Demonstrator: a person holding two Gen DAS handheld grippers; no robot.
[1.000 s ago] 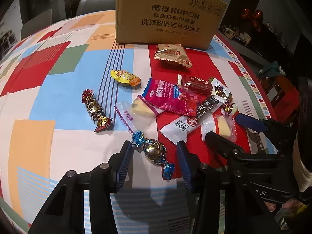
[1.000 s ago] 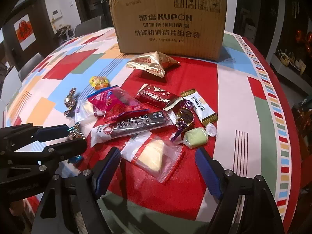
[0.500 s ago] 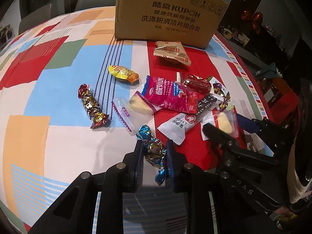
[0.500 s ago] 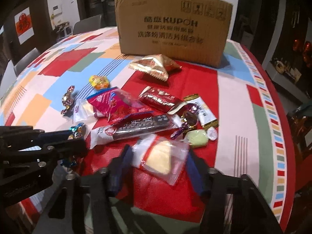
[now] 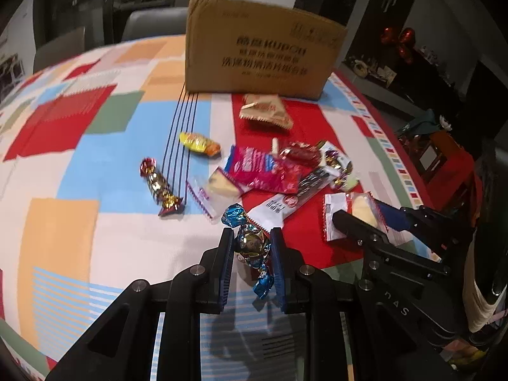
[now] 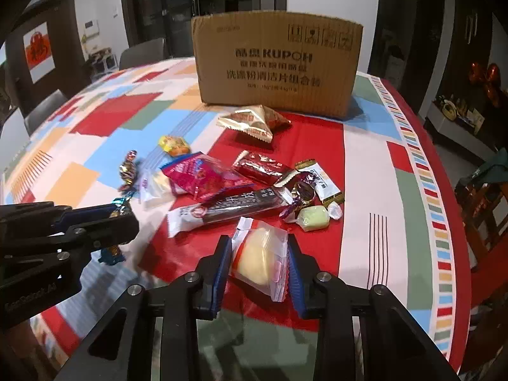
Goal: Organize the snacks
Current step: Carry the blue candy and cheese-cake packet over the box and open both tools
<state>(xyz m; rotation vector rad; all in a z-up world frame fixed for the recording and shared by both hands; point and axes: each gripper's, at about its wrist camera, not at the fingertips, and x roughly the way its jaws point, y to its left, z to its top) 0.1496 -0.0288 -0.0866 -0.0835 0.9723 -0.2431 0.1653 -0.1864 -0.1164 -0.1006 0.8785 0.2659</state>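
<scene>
My left gripper (image 5: 251, 247) is shut on a blue foil-wrapped candy (image 5: 250, 243) and holds it a little above the table near the front edge. My right gripper (image 6: 258, 255) is shut on a clear packet with a yellow pastry (image 6: 258, 254), lifted off the cloth. The other snacks lie in a loose pile in the middle: a pink bag (image 6: 198, 176), a long black-and-white bar (image 6: 222, 209), a dark red packet (image 6: 262, 166), a green candy (image 6: 312, 217). A brown cardboard box (image 6: 277, 63) stands upright behind them.
A gold triangular packet (image 6: 254, 120) lies in front of the box. A yellow candy (image 5: 199, 143) and a red-gold twisted candy (image 5: 158, 187) lie left of the pile. A colourful patchwork tablecloth (image 5: 63, 171) covers the table. Chairs stand at the far side.
Both grippers closed: the left on the blue foil candy, the right on the clear pastry packet. Both have lifted their snacks off the table and drawn back a little.
</scene>
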